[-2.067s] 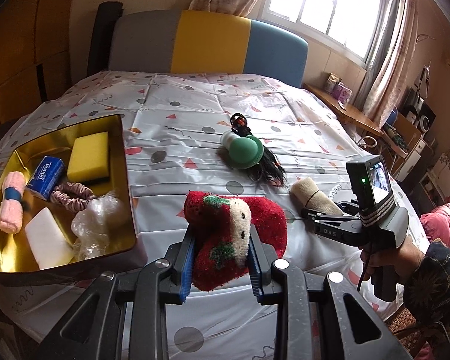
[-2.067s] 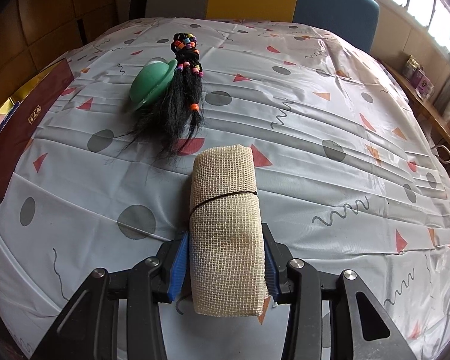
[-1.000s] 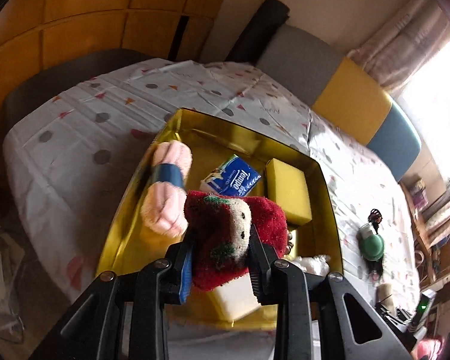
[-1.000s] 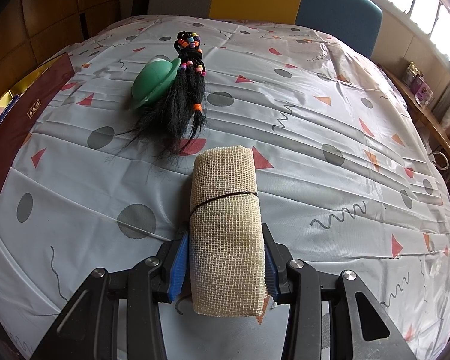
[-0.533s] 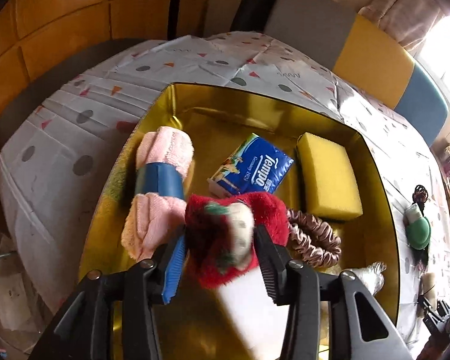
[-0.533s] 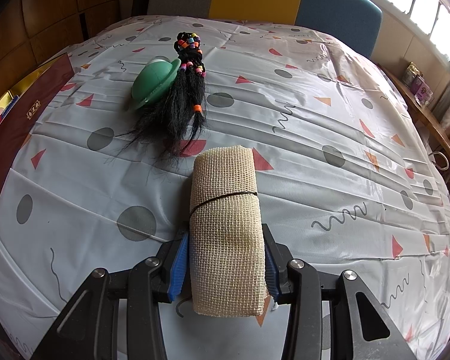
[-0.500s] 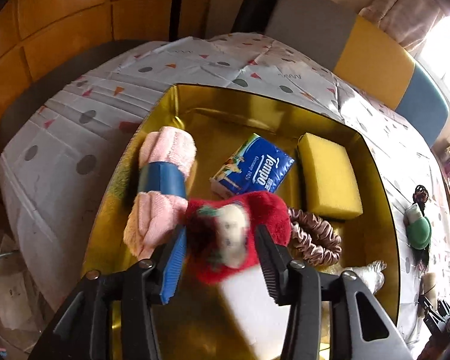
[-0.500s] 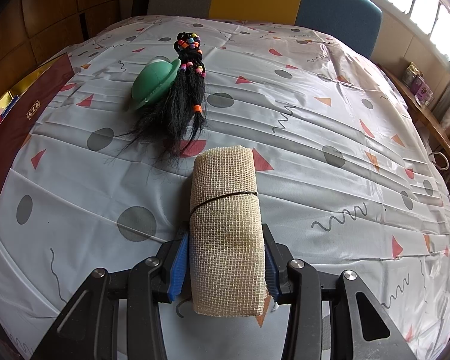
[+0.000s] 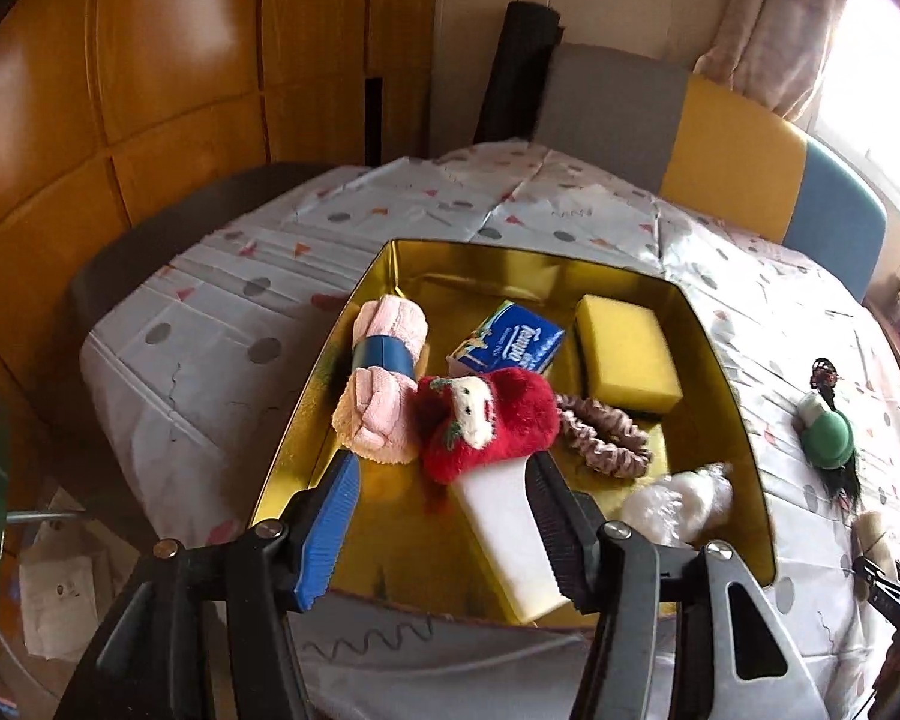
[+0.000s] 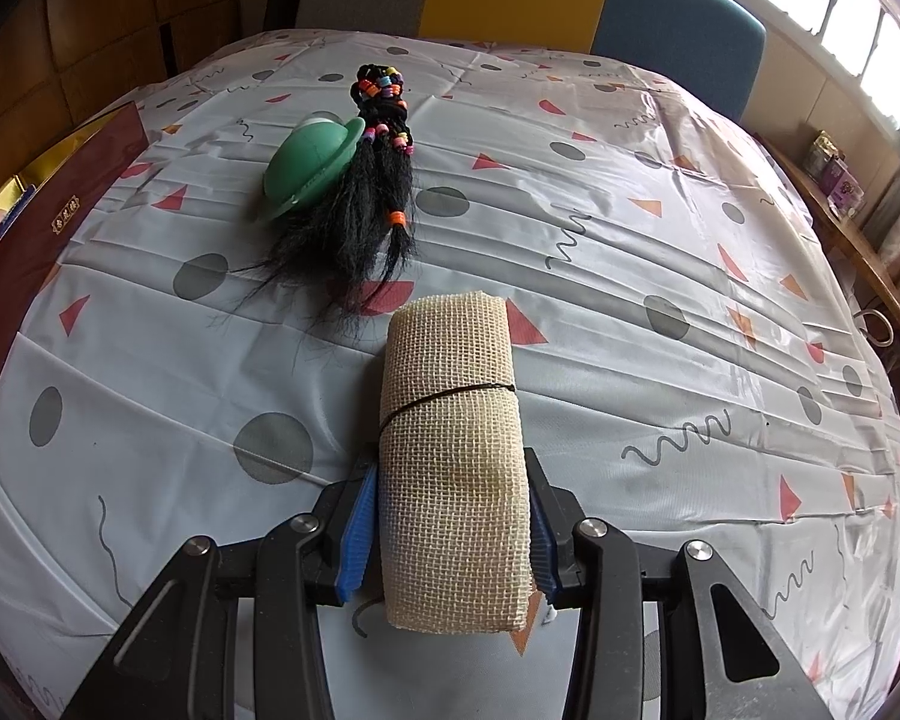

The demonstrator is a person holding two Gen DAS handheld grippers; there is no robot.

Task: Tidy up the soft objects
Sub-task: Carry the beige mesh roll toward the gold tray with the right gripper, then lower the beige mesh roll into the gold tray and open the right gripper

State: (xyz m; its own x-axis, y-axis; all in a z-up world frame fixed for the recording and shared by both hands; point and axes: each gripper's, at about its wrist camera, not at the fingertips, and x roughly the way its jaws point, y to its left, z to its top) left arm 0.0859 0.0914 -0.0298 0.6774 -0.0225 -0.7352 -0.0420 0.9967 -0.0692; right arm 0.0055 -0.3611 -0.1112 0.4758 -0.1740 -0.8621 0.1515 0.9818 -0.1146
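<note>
Gold tray point(image 9: 720, 360); red plush point(image 9: 498, 420); yellow sponge point(image 9: 627, 360); pink towel point(image 9: 381, 402), blue band; beige mesh roll point(image 10: 453, 450); white tablecloth point(image 10: 630, 276), grey dots, orange triangles.

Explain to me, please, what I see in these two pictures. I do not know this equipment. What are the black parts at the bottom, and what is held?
The black parts are hand-held grippers, two-finger tongs. A person carries one in each hand, and a camera on each looks forward along its fingers.

The left camera shows the left gripper open above a gold tin. In the tin lie a red plush sock, a pink towel roll, a tissue pack, a yellow sponge, a scrunchie and a white block.

The right camera shows the right gripper shut on a beige mesh roll over the patterned tablecloth. Beyond it lie a green toy hat and black beaded hair.
</note>
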